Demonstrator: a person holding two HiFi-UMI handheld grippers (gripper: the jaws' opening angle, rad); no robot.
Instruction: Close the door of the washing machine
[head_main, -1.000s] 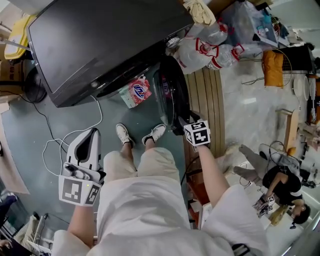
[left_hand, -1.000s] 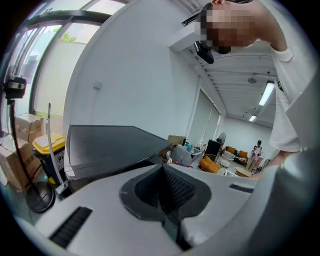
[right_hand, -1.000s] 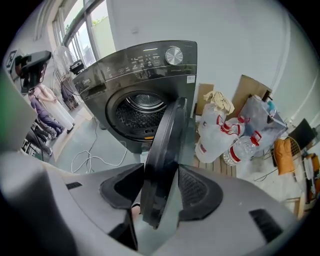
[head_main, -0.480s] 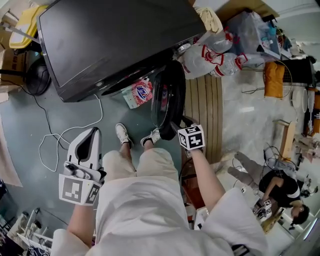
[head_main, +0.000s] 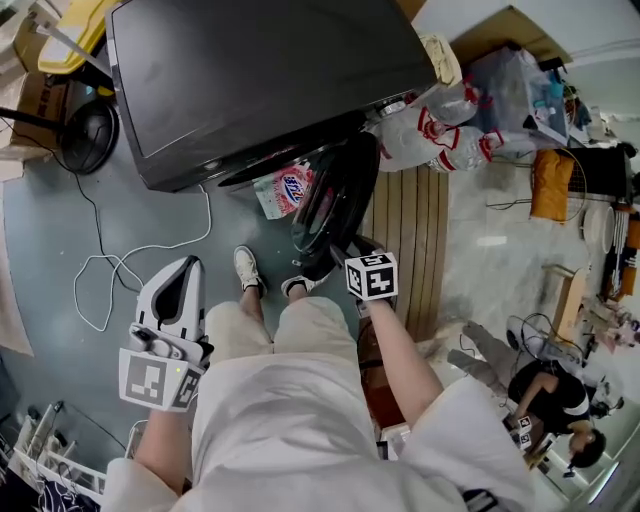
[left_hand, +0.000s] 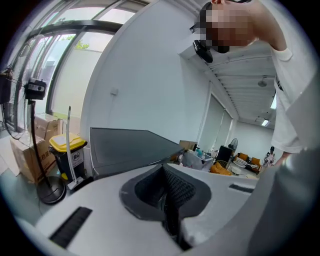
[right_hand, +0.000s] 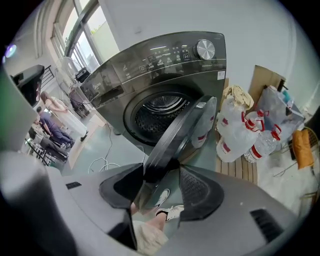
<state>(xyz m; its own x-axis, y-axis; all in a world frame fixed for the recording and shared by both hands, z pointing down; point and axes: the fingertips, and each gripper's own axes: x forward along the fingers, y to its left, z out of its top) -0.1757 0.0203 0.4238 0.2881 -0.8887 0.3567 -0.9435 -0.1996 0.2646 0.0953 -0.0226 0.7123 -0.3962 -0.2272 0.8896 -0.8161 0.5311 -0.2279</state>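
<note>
Two grippers show, but only one is at work. Our right gripper (right_hand: 160, 172) pinches the free edge of the door (right_hand: 176, 132), which stands half open at the right of the washing machine (head_main: 260, 80). Our left gripper (left_hand: 167, 195), jaws pressed together on nothing, hangs at the near left. We judge the closing swing to be the step in hand. Next, the edge needs carrying left and away, onto the drum opening (right_hand: 162, 107), until it latches. The logo on the floor bag (head_main: 284, 187), the red labels on the bottles (head_main: 445, 135) and the print on the control panel (right_hand: 167, 52) are too small to read.
</note>
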